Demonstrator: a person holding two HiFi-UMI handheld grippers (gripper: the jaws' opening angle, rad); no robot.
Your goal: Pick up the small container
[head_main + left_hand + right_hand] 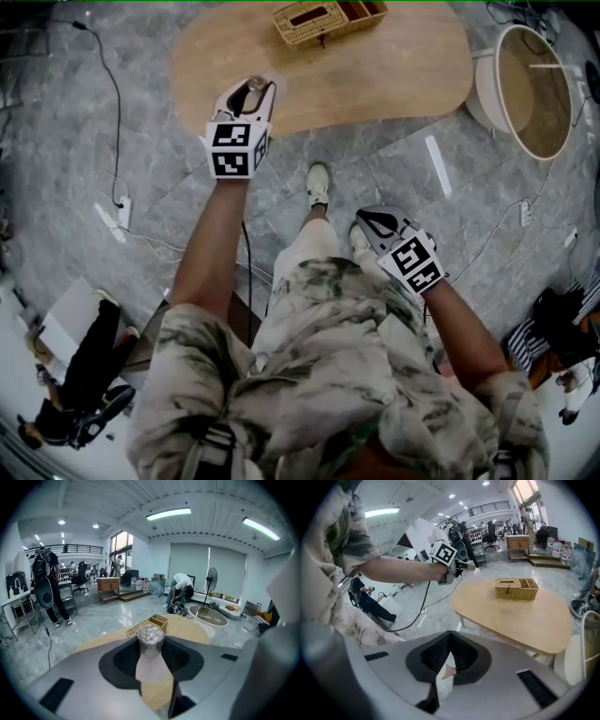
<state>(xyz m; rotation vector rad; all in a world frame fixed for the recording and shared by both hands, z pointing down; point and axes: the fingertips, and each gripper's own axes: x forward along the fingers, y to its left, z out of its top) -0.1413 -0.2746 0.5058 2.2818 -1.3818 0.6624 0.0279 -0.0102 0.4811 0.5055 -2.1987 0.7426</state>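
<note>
The small container [250, 95], a pale cup with a crinkly clear top, sits between the jaws of my left gripper [251, 88], which is shut on it and held above the near edge of the wooden table [394, 70]. In the left gripper view the container [150, 638] stands upright in the left gripper [150, 644], in front of the wicker basket [149, 622]. My right gripper [371, 218] hangs low by the person's right leg, shut and empty. In its own view the right gripper [450, 637] has its jaws meeting at the tip, with the left gripper [465, 565] raised beyond.
A wicker basket [323, 19] with compartments stands at the table's far edge. A round white tub [530, 89] is on the floor to the right. Cables [114, 112] and a power strip run over the grey floor at left. A person in black [84, 375] is at lower left.
</note>
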